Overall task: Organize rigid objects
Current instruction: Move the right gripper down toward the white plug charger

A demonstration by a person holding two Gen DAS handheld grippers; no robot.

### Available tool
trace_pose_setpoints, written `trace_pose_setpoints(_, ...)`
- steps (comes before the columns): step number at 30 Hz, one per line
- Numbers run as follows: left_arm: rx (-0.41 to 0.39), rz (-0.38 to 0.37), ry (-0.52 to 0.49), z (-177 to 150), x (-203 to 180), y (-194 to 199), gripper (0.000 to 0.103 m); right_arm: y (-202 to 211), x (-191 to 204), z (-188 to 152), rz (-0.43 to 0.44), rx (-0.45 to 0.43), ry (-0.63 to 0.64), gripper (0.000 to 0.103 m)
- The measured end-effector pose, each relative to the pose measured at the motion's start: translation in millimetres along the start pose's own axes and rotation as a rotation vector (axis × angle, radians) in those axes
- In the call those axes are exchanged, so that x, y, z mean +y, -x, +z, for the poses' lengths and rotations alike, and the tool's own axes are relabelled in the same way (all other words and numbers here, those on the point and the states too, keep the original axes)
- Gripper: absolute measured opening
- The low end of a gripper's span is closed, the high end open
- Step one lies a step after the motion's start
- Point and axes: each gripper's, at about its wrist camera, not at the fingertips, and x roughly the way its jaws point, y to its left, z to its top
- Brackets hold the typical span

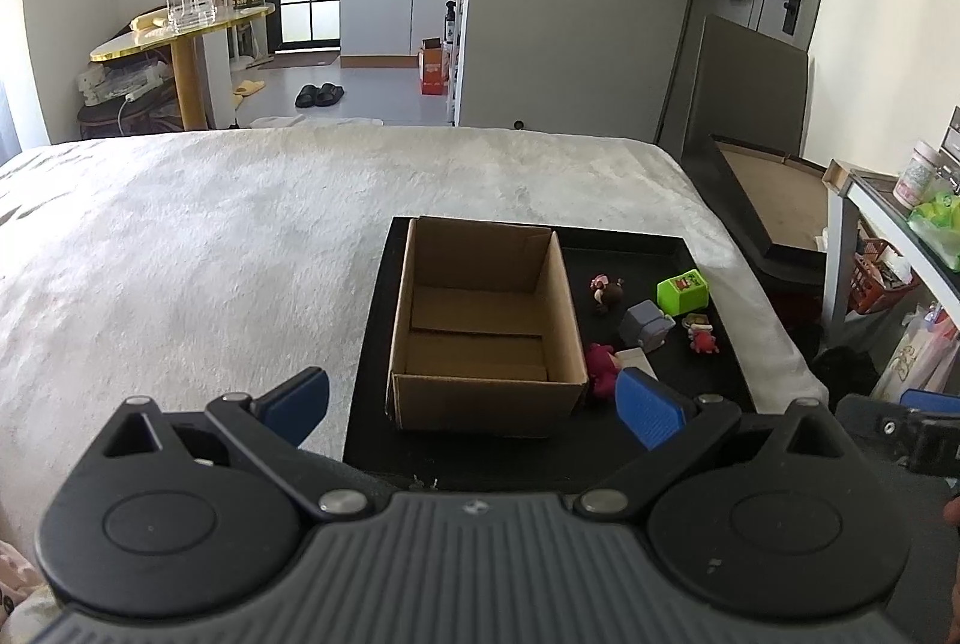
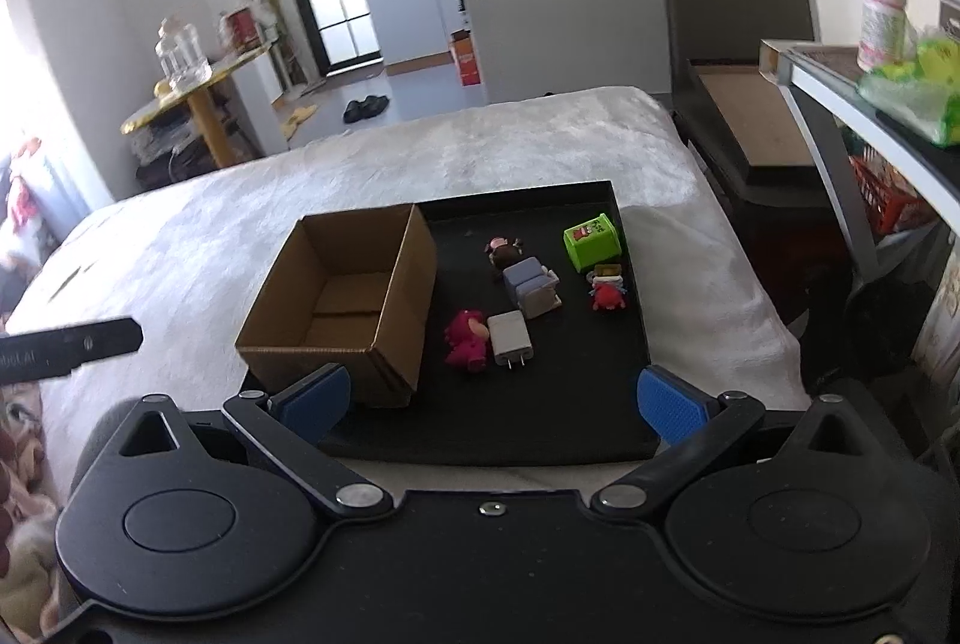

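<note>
Cardboard box (image 2: pixel 342 302) stands empty on the left half of the black tray (image 2: pixel 540 422); the small toys (image 2: pixel 531 287) lie beside it, I think waiting to go in. My right gripper (image 2: pixel 492 401) and left gripper (image 1: pixel 474 407) hover near, fingers (image 2: pixel 666 404) wide apart, holding nothing. The tray rests on the white bed (image 1: pixel 210 248).
</note>
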Motion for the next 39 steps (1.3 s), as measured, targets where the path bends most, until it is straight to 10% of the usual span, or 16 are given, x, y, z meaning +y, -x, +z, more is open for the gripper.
trace_pose_setpoints(24,0.098,0.104,0.018,9.0,19.5,-64.7,0.099,-53.7,-17.2,5.3,0.016,0.051,-0.005,0.098)
trace_pose_setpoints(39,0.145,0.184,0.003,15.0,18.7,-117.5,0.063,-111.5,-34.4,7.3,0.05,0.087,0.006,0.083)
